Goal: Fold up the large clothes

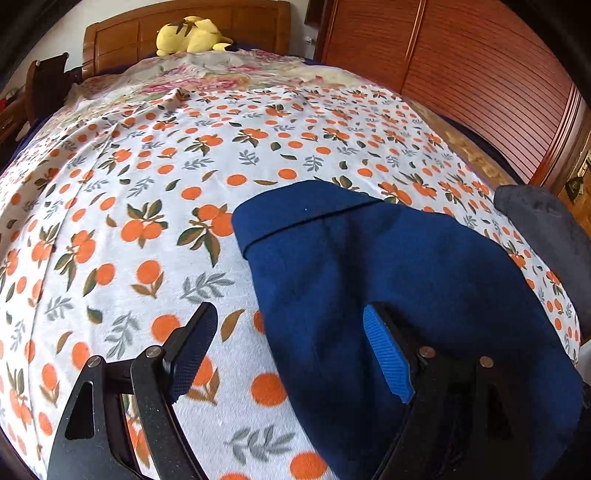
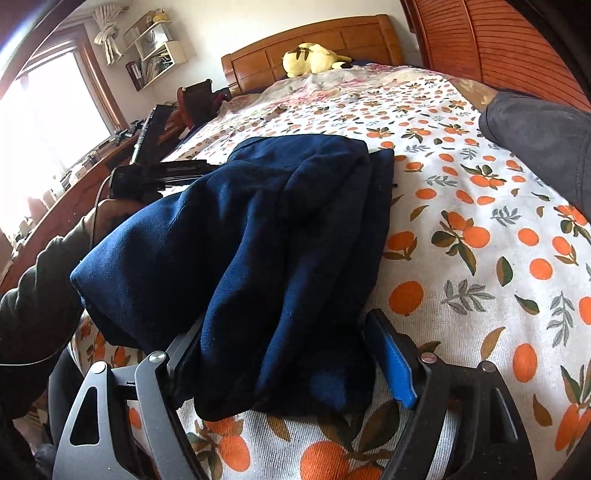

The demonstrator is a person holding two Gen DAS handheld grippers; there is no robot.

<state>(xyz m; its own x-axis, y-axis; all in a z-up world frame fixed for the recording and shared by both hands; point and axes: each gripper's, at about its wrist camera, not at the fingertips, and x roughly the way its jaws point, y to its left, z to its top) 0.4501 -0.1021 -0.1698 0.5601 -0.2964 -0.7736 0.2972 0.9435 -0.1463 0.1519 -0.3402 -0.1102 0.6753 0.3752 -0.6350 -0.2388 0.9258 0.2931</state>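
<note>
A dark blue garment (image 1: pixel 388 280) lies folded on the bed's orange-print sheet (image 1: pixel 147 206). My left gripper (image 1: pixel 291 332) is open just above the sheet; its left finger is over bare sheet, its right finger over the garment's near edge. In the right wrist view the same garment (image 2: pixel 258 236) lies bunched in thick folds. My right gripper (image 2: pixel 280 350) is open, with the garment's near end between its fingers. The left gripper's body (image 2: pixel 147 177) shows beyond the garment at left, held by a hand.
A grey garment (image 1: pixel 543 229) lies at the bed's right edge and also shows in the right wrist view (image 2: pixel 543 147). A yellow plush toy (image 1: pixel 188 35) sits by the wooden headboard (image 1: pixel 251 22). A slatted wooden wardrobe (image 1: pixel 480 74) stands right. A desk (image 2: pixel 74 184) stands left.
</note>
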